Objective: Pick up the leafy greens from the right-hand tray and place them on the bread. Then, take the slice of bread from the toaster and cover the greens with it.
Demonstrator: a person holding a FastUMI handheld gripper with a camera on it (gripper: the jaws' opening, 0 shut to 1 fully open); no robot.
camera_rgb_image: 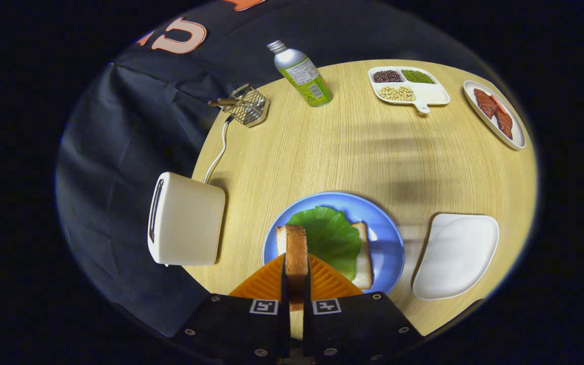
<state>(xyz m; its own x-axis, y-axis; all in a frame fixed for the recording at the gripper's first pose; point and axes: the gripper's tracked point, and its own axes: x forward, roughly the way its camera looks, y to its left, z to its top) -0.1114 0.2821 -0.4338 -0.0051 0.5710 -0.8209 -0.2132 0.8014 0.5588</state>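
Right now the gripper (296,271) has its two orange fingers (266,281) drawn in narrow and pressed against either face of a toasted slice of bread (296,251), which stands on edge between them, crust side up. Just beyond and under that slice sits a blue plate (386,238) on the round wooden table (353,152); on the plate lies another slice of bread (363,256) with the leafy greens (330,235) spread flat over it, so the held slice hangs above the near left part of the greens. Left of the plate stands the white toaster (185,225), its cord running back toward a small wire basket (249,105). Right of the plate is a white tray (457,256). Farther off stand a green bottle (303,75), a divided dish of beans (407,85), and a long dish with reddish meat slices (495,114)
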